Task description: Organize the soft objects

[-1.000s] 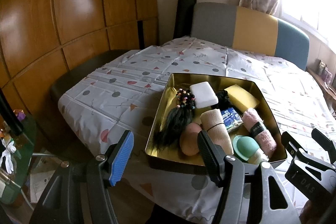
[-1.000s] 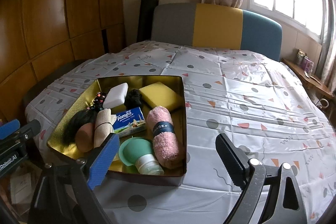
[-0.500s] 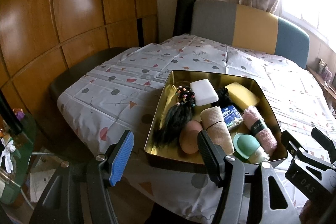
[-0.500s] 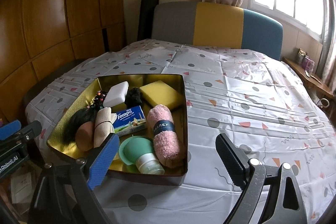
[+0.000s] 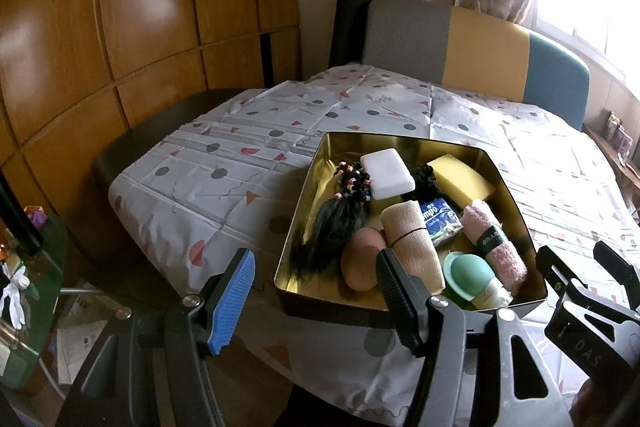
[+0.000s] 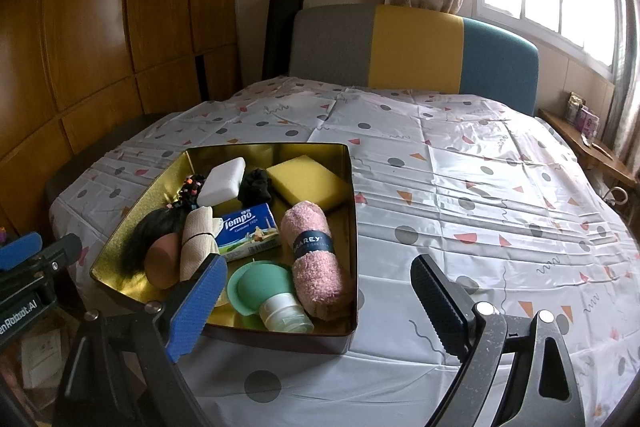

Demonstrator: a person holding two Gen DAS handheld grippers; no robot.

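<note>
In the right wrist view, the left gripper [image 6: 24, 259] peeks in at the left edge. The tin [image 6: 352, 227] sits left of middle on the surface [image 6: 480, 187], full of soft, light things. The pink towel [image 6: 314, 255] looks squashy; grab its middle band. It lies just past the right gripper [image 6: 316, 301]. Both grippers are spread and hold nothing.

Round table [image 6: 460, 211] draped in a glossy white cloth [image 5: 224, 179] printed with grey dots, coral triangles and squiggles. Directly on the cloth, only a shallow rectangular gold metal tin [image 6: 353, 227], near the table's front edge, left of centre in the right wrist view.
</note>
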